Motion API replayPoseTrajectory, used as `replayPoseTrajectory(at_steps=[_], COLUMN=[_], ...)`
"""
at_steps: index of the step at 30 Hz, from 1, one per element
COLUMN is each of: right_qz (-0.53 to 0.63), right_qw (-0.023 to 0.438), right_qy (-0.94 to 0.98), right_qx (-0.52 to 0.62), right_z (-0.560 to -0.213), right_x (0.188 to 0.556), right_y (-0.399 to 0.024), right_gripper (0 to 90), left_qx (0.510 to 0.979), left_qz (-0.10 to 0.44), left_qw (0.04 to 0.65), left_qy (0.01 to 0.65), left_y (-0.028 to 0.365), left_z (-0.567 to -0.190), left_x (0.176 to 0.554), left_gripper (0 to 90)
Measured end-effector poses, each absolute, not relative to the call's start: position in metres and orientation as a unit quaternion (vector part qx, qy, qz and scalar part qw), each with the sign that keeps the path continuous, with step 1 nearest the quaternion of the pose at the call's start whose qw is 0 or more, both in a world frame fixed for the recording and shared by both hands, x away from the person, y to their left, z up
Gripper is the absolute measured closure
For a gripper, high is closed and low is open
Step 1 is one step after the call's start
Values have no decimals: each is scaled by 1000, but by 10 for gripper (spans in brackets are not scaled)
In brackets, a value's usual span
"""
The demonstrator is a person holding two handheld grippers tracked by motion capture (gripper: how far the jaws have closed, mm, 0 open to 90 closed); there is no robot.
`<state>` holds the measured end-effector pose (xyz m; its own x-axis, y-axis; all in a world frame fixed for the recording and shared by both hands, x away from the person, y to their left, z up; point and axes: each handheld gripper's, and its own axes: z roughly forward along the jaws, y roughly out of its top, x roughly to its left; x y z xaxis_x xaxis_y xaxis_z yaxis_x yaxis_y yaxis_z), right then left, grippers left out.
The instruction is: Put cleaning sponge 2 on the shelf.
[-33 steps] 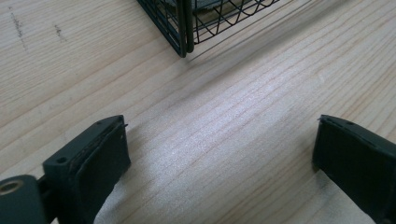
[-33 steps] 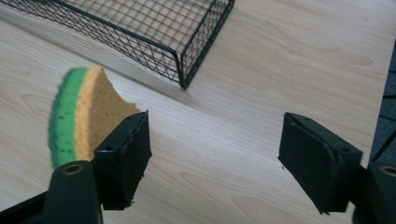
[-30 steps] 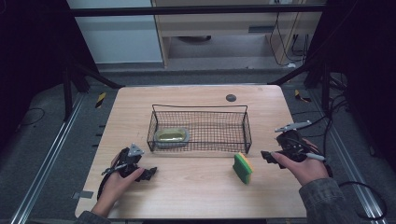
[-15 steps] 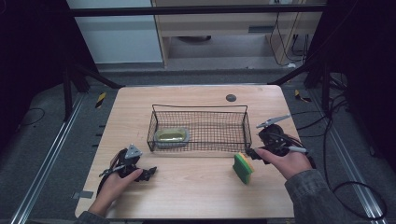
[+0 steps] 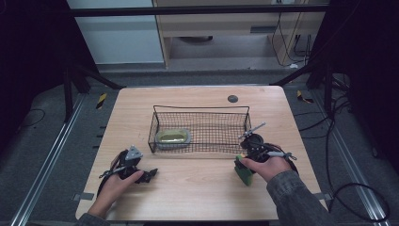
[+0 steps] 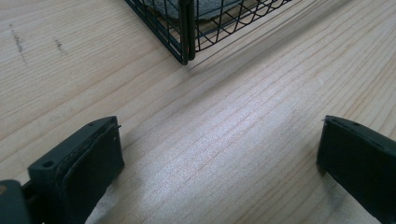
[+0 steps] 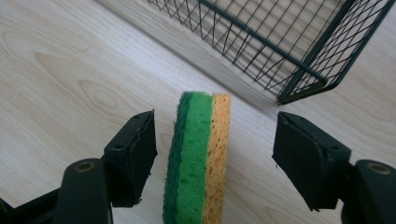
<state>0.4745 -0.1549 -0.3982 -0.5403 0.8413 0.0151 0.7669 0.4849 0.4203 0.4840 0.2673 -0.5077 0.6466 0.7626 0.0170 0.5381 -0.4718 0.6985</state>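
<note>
The right gripper (image 7: 215, 154) has just been closing; its jaws stand half open astride the sponge (image 7: 198, 158), pads clear of both faces. The sponge stands on edge on the table (image 5: 197, 188), near the wire basket's (image 5: 200, 109) right corner. It is light, soft and compressible: grip the broad faces, green scouring layer against yellow foam. The left gripper (image 6: 219, 158) rests wide open and empty.

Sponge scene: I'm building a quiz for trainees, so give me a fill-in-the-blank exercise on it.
1. The sponge stands on its ____ between the jaws of the right hand-held gripper.
2. The pads do not yet ____ the sponge.
3. The wire basket holds a ____ dish.
4. The left hand-held gripper has only bare ____ between its jaws.

Missing words: edge; touch; grey; table
</note>
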Motion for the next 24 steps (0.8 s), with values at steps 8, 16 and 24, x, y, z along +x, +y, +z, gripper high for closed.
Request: replayPoseTrajectory(at_steps=[8, 16, 24], right_qz=[154, 139, 164], right_qw=[83, 64, 68], right_qy=[866, 872, 865], right_qx=[468, 465, 469], right_z=[-414, -422, -412], right_x=[475, 475, 473], right_y=[-148, -150, -168], right_gripper=[366, 529, 641], left_qx=[842, 842, 842], left_qz=[166, 166, 166], left_qw=[338, 338, 338], left_qy=[386, 387, 386], left_y=[267, 267, 267], left_z=[-508, -508, -508], left_x=[484, 484, 484], left_gripper=[0, 0, 0])
